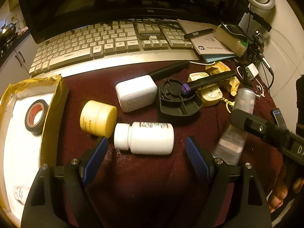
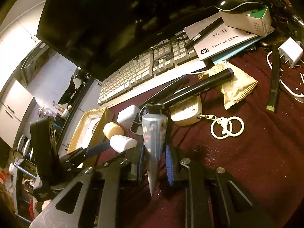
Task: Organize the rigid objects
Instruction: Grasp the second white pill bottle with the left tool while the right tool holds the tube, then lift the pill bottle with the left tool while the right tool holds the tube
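A white pill bottle (image 1: 146, 137) lies on its side on the dark red cloth, just ahead of my left gripper (image 1: 146, 153). That gripper is open and its blue pads (image 1: 96, 152) stand wide on either side, holding nothing. A yellow jar (image 1: 97, 117) and a white block (image 1: 135, 95) lie just beyond. My right gripper (image 2: 154, 158) is shut on a silver tube (image 2: 153, 133) with a black cap, held cap forward. In the left wrist view the tube (image 1: 245, 98) hangs blurred at the right. The pill bottle (image 2: 122, 142) also shows in the right wrist view.
A cardboard box (image 1: 55, 102) at the left holds a black tape roll (image 1: 35, 116). Behind are a keyboard (image 1: 106, 43), a monitor (image 1: 114, 3), a notebook (image 2: 224, 43) and a mouse (image 2: 237, 2). Markers (image 2: 273, 79), a snack packet (image 2: 237, 87), a keyring (image 2: 227, 127) and a black plastic holder (image 1: 174, 102) lie around.
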A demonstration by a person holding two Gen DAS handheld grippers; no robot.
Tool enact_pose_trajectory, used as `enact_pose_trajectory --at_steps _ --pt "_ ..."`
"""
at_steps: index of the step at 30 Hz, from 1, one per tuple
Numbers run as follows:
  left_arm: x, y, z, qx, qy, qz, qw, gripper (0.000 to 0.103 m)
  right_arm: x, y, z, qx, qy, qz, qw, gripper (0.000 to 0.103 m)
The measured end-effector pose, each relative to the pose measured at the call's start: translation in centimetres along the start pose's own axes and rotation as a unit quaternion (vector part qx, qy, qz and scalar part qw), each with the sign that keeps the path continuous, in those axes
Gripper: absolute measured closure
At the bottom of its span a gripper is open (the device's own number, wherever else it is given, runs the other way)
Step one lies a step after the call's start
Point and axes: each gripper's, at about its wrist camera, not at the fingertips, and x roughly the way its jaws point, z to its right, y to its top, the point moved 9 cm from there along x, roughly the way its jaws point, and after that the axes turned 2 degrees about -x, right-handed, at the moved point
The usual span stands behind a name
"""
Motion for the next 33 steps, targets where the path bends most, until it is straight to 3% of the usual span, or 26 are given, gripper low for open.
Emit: enact_pose_trajectory --at_steps 8,9,11,33 --pt "1.6 0.4 0.5 0.011 -0.002 -0.006 0.9999 0.021 0.2 -0.2 0.1 -0.003 -0.001 -0.003 1.0 0.085" --pt "1.6 0.4 0.5 0.009 -0.005 -0.005 0.9999 0.031 0.2 -0.2 0.1 -0.003 -0.001 -0.003 1.0 0.085" --pt "1.7 0.4 0.3 0.01 -0.001 -0.004 0.9999 0.042 0.1 -0.2 0.2 -0.001 0.0 -0.003 1.0 0.085" --pt "-3.3 -2.6 -0.6 -0.04 -0.048 0.033 0.9975 0.042 -0.5 0.5 -1.3 -0.025 0.003 0.013 1.0 0.085"
